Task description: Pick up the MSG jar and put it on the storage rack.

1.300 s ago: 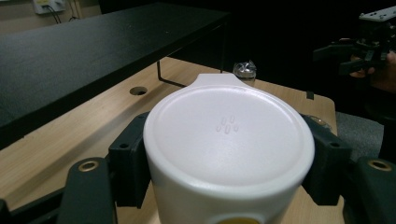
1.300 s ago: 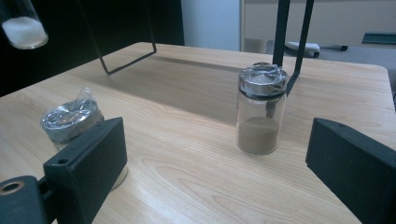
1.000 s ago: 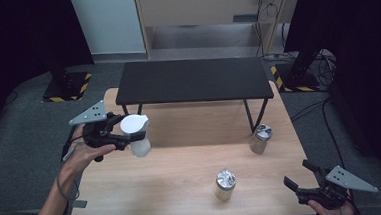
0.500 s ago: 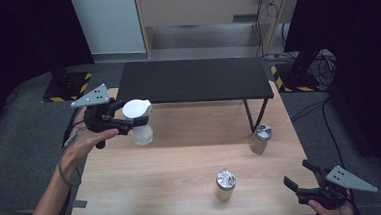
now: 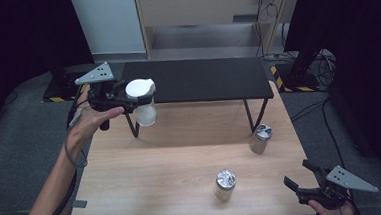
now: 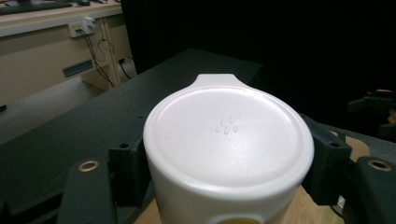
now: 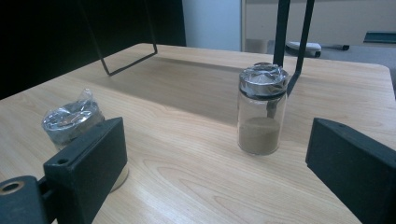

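My left tongs [image 5: 128, 97] grip the white-lidded jar [image 5: 142, 101] upright, lid tab pointing away from me, above the table [image 5: 182, 163]. My right tongs [image 5: 303, 176] hang wide open, holding nothing, near the table's corner.

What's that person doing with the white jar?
A person's left gripper is shut on a white-lidded jar and holds it in the air by the front edge of the black shelf. The right gripper waits open near the table's corner. Two silver-lidded jars, one nearer and one farther, stand on the wood.
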{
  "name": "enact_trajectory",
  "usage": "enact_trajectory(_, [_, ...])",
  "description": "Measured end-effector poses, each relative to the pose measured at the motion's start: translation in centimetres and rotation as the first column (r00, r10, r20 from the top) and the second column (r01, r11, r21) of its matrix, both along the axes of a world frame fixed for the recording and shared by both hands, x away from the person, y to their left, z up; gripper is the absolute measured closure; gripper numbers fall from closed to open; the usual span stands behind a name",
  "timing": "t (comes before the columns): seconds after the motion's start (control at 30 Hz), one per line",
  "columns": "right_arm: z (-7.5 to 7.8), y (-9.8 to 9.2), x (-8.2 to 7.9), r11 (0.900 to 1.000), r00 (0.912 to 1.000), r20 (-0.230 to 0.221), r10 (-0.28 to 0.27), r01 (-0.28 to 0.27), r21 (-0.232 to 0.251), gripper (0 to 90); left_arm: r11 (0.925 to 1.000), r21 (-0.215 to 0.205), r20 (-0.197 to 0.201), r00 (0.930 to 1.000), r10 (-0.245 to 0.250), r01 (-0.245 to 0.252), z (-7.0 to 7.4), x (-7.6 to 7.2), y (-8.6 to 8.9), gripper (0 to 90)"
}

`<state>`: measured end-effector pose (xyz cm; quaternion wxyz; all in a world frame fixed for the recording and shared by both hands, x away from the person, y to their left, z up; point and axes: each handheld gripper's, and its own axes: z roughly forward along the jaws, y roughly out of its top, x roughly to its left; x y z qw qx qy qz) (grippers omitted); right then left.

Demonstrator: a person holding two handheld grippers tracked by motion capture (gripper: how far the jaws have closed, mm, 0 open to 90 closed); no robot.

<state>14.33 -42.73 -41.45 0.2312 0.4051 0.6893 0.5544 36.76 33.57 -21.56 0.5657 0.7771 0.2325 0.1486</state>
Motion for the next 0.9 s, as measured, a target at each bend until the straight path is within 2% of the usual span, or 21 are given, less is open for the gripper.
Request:
enact_trajectory(0.43, [-0.1, -0.1, 0.0, 1.000, 1.0000, -0.002, -0.001, 0.001, 0.007, 5.8, 0.9978, -0.022, 0.013, 0.9980, 0.063, -0.062, 1.7, 2.1, -1.4, 29.4])
enact_trajectory(0.6, [-0.1, -0.1, 0.0, 1.000, 1.0000, -0.005, -0.001, 0.001, 0.012, 5.8, 0.9956, -0.032, 0.012, 0.9960, 0.088, -0.088, 1.9, 3.1, -2.1, 29.4])
enact_trajectory(0.77, [-0.1, -0.2, 0.0, 1.000, 1.0000, -0.005, 0.000, 0.000, 0.013, 5.8, 0.9922, -0.034, 0.014, 0.9926, 0.121, -0.120, 2.0, 4.0, -2.8, 29.4])
enact_trajectory(0.9, [-0.1, -0.2, 0.0, 1.000, 1.0000, -0.005, -0.001, 0.001, 0.015, 5.8, 0.9870, -0.027, 0.019, 0.9871, 0.159, -0.158, 1.9, 4.5, -3.4, 29.4])
